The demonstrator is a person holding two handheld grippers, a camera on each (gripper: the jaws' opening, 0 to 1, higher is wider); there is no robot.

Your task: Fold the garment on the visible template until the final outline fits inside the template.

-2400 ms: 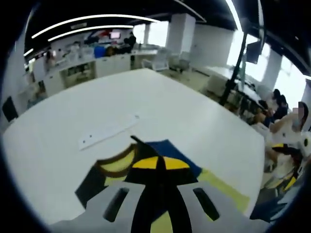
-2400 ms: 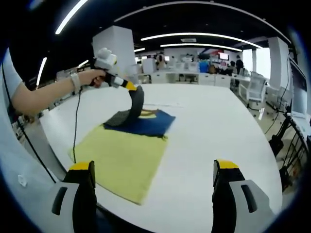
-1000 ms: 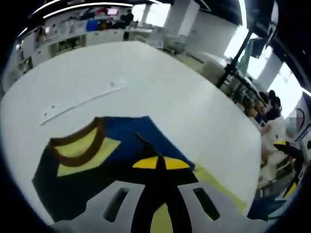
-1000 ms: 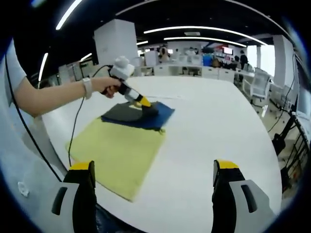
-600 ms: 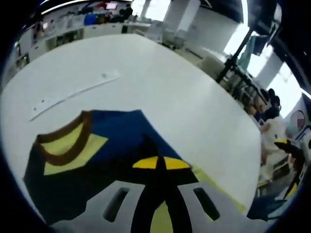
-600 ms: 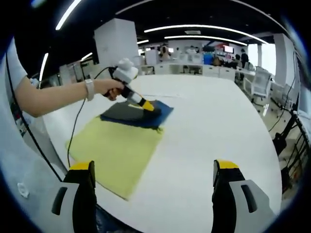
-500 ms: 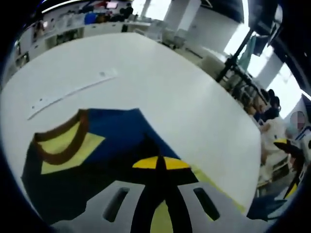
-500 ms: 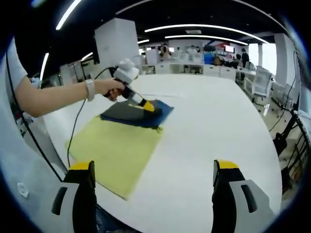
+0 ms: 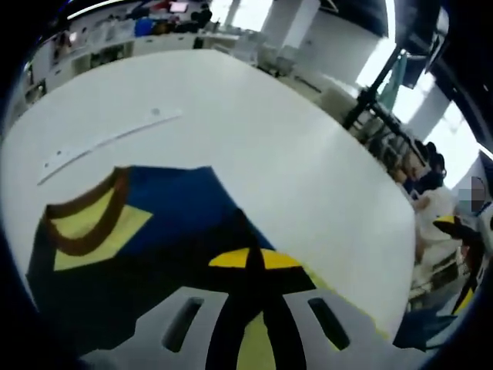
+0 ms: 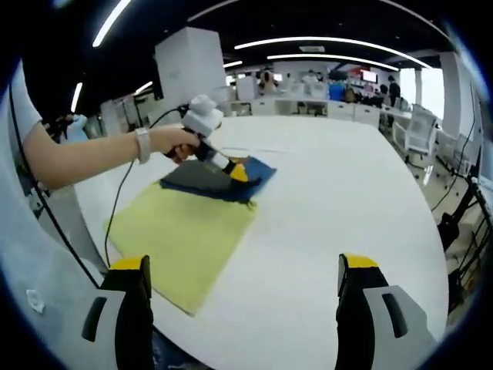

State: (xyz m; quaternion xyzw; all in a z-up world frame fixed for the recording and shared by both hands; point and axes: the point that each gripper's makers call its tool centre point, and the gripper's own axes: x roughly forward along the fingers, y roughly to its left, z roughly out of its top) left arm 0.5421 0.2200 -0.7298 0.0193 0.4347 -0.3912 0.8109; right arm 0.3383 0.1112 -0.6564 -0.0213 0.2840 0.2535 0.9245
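The navy garment [image 10: 218,180] lies folded at the far end of the yellow template [image 10: 179,233] on the white table [image 10: 347,208], and in the right gripper view I read its long axis as running across the template's width. In the left gripper view its brown-trimmed neckline [image 9: 81,218] points off to my left, with the near part of the cloth hidden behind the jaws. My left gripper [image 9: 248,260] has its yellow tips pressed together on the garment's fabric. My right gripper [image 10: 240,266] hangs spread wide above the table's near edge, holding nothing. A white strip [image 9: 108,141] lies beyond the garment.
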